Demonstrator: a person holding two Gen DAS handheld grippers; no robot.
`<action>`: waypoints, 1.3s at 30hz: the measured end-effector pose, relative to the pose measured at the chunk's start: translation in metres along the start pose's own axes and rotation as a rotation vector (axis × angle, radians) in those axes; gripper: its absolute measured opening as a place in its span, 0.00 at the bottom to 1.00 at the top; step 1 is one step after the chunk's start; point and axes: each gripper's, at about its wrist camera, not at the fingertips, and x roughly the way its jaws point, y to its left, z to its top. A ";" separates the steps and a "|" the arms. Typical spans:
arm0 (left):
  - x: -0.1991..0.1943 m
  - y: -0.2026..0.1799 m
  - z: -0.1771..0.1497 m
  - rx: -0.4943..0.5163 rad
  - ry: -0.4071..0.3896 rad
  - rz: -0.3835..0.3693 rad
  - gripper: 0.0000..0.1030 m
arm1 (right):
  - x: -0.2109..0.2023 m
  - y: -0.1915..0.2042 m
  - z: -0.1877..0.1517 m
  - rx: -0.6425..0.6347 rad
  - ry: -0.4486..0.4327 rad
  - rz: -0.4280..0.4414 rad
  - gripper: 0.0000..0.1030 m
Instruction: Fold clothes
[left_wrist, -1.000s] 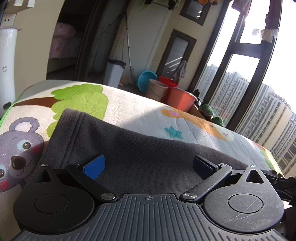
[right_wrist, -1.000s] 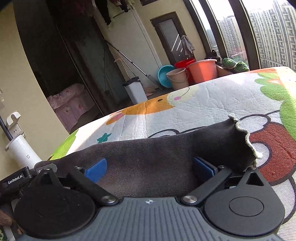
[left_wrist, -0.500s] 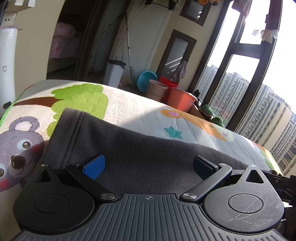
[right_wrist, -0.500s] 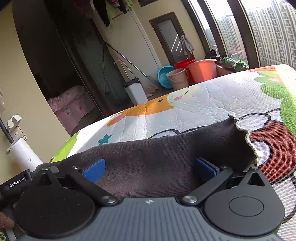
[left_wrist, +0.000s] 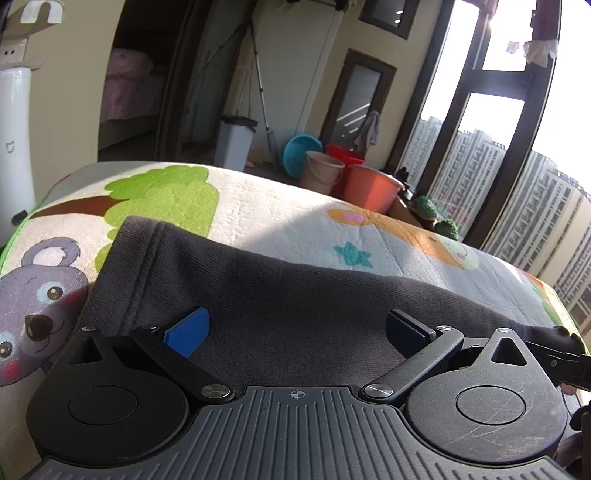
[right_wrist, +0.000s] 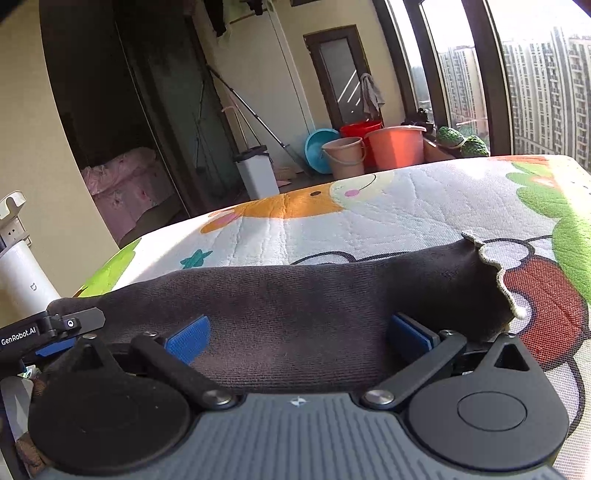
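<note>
Lying across the near part of a cartoon-print mat (left_wrist: 280, 218), the dark grey garment (left_wrist: 295, 295) fills the lower middle of both wrist views, its knit ribbed and thick-looking, something like sweatshirt cloth. From the left tool (left_wrist: 295, 328) a stitched hem runs from about 10 o'clock down toward 8 o'clock; from the right tool (right_wrist: 299, 334) a pale scalloped trim (right_wrist: 495, 273) edges the cloth at about 3 o'clock. Each tool stands wide open, its blue pads (left_wrist: 186, 330) well apart with cloth showing between them, and neither grips anything; whether the pads touch the fabric cannot be told.

Judging by the soft rolled fold along its far edge, the garment is limp and light: it will sag and drape wherever it is lifted and will not hold a shape. The knit looks grippy rather than slick, so a pinch should hold, and the plush mat may drag on it. It is not fragile, though the scalloped trim looks delicate and is a poor place to pull. Better holds are probably the doubled hem at the left and a thick part just inside the trim at the right, taking both layers, so the cloth lifts evenly between the two tools. The left tool (right_wrist: 48, 328) shows at 9 o'clock in the right view, beside the cloth's end
</note>
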 end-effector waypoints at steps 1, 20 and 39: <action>0.001 -0.003 0.000 0.009 0.005 0.006 1.00 | -0.001 -0.001 -0.001 0.005 -0.002 0.004 1.00; 0.005 0.002 0.001 -0.022 -0.010 -0.017 1.00 | 0.005 0.008 -0.002 -0.023 -0.005 -0.043 1.00; 0.008 0.003 0.000 0.003 0.003 0.006 1.00 | 0.007 0.008 0.001 -0.072 0.045 -0.022 1.00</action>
